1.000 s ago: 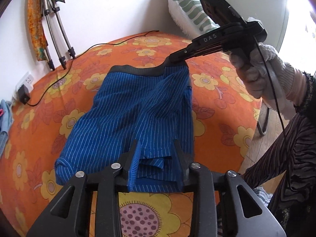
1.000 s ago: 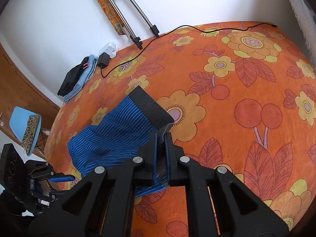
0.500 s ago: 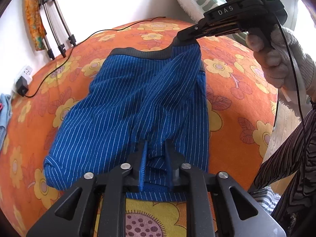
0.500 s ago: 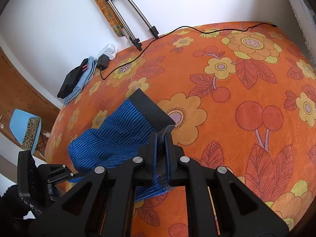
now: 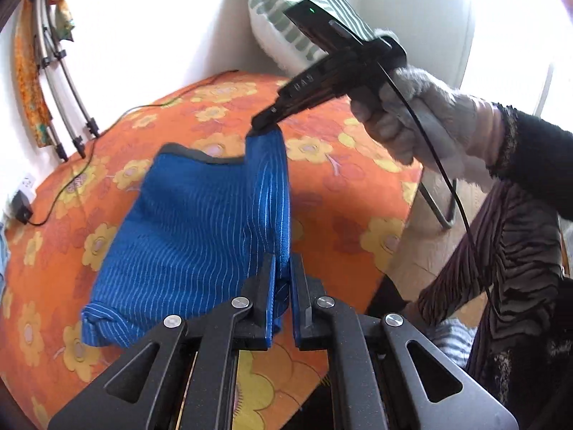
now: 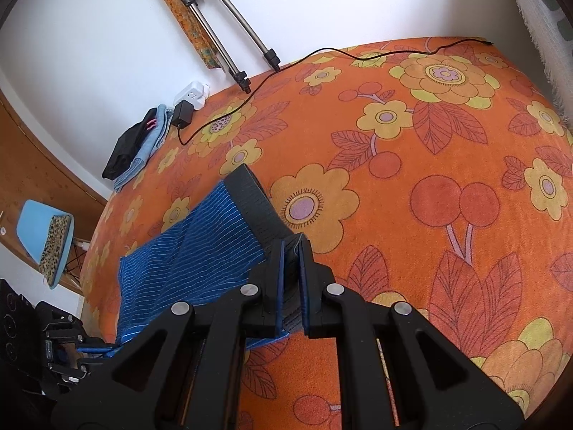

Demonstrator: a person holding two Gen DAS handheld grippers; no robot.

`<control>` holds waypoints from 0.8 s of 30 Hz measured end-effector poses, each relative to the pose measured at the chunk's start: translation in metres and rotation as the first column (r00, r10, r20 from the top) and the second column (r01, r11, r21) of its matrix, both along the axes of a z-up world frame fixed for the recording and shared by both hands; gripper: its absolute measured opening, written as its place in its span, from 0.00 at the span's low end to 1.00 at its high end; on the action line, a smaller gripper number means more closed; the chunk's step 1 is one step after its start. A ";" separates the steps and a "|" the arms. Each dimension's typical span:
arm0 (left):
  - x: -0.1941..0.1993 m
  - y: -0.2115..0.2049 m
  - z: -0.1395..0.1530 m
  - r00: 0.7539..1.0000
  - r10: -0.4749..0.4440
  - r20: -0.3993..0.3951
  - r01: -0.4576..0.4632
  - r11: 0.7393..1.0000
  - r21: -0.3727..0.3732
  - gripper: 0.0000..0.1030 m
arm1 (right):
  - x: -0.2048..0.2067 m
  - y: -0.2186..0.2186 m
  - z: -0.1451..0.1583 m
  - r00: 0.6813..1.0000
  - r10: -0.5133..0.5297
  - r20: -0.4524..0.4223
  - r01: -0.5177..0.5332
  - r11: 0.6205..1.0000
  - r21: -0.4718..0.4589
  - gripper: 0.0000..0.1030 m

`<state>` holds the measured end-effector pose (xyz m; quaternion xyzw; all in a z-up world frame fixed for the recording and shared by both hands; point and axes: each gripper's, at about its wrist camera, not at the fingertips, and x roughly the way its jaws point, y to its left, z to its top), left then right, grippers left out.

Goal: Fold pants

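Observation:
The blue pinstriped pants (image 5: 186,229) with a dark waistband (image 6: 256,208) lie on an orange flowered bed cover (image 5: 340,186). My left gripper (image 5: 283,268) is shut on the leg-end edge of the pants. My right gripper (image 6: 290,251) is shut on the waistband corner; it also shows in the left wrist view (image 5: 265,123), held by a gloved hand. Between the two grippers the right edge of the pants is lifted off the bed as a taut upright strip. The left side of the pants rests flat.
A black cable (image 6: 322,53) runs across the far bed to a charger and power strip (image 6: 188,102). Tripod legs (image 6: 229,46) lean on the wall. Folded clothes (image 6: 136,147) lie at the bed's corner. A striped pillow (image 5: 286,18) stands at the head. A blue chair (image 6: 43,236) stands beside the bed.
Both grippers have risen, lifting the right edge of the pants off the bed and stretching it taut. The left gripper's jaws have closed tighter on the fabric.

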<state>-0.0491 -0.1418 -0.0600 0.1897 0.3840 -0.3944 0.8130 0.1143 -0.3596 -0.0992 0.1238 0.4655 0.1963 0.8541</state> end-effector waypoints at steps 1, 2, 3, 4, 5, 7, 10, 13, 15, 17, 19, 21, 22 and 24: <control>-0.003 -0.001 -0.006 1.000 -0.007 -0.012 0.007 1.000 0.018 0.13 | -0.002 0.000 -0.004 1.000 0.009 -0.020 -0.009 1.000 -0.016 0.23; -0.004 -0.002 -0.010 1.000 -0.004 -0.029 0.005 1.000 0.030 0.14 | -0.005 0.000 -0.006 1.000 0.008 -0.027 -0.009 0.999 -0.036 0.36; -0.004 0.000 -0.012 0.999 -0.001 -0.052 0.002 1.000 0.024 0.14 | -0.008 0.000 -0.006 1.000 0.005 -0.017 -0.006 0.998 -0.058 0.39; -0.003 0.003 -0.011 0.998 0.006 -0.068 -0.006 1.000 0.012 0.14 | -0.010 0.000 -0.004 1.000 0.008 -0.011 -0.009 0.997 -0.073 0.40; -0.001 0.008 -0.007 0.997 0.016 -0.076 -0.017 1.000 -0.007 0.14 | -0.012 -0.001 -0.002 1.000 0.011 -0.005 -0.011 0.997 -0.078 0.40; 0.004 0.020 0.005 0.996 0.051 -0.073 -0.054 0.997 -0.051 0.21 | -0.014 -0.002 0.004 1.000 0.016 0.010 -0.015 0.996 -0.082 0.40; 0.024 0.047 0.018 0.986 0.163 -0.044 -0.166 0.983 -0.079 0.26 | -0.013 0.001 0.015 0.999 0.005 0.050 0.001 0.993 -0.116 0.40; 0.049 0.076 0.020 0.961 0.271 -0.048 -0.274 0.959 -0.077 0.26 | -0.003 0.005 0.021 0.998 -0.001 0.063 0.008 0.994 -0.107 0.40; 0.062 0.093 0.017 0.941 0.332 -0.063 -0.337 0.938 -0.077 0.26 | 0.007 0.009 0.022 0.998 0.007 0.057 -0.003 0.997 -0.078 0.40; 0.071 0.103 0.011 0.929 0.354 -0.105 -0.364 0.927 -0.095 0.29 | 0.020 0.015 0.022 0.999 0.009 0.045 -0.007 0.999 -0.040 0.41; 0.076 0.107 0.003 0.922 0.372 -0.108 -0.382 0.921 -0.084 0.44 | 0.035 0.020 0.021 0.999 0.009 0.031 -0.009 1.000 0.011 0.42; 0.083 0.111 -0.007 0.911 0.393 -0.128 -0.403 0.913 -0.067 0.47 | 0.047 0.028 0.020 1.000 0.018 0.020 -0.019 0.999 0.043 0.49; 0.087 0.113 -0.012 0.905 0.399 -0.145 -0.411 0.910 -0.061 0.47 | 0.053 0.033 0.019 0.999 0.029 0.019 -0.029 0.999 0.045 0.54; 0.092 0.117 -0.018 0.900 0.407 -0.158 -0.419 0.907 -0.053 0.47 | 0.065 0.046 0.018 0.999 0.048 0.017 -0.048 0.999 0.025 0.57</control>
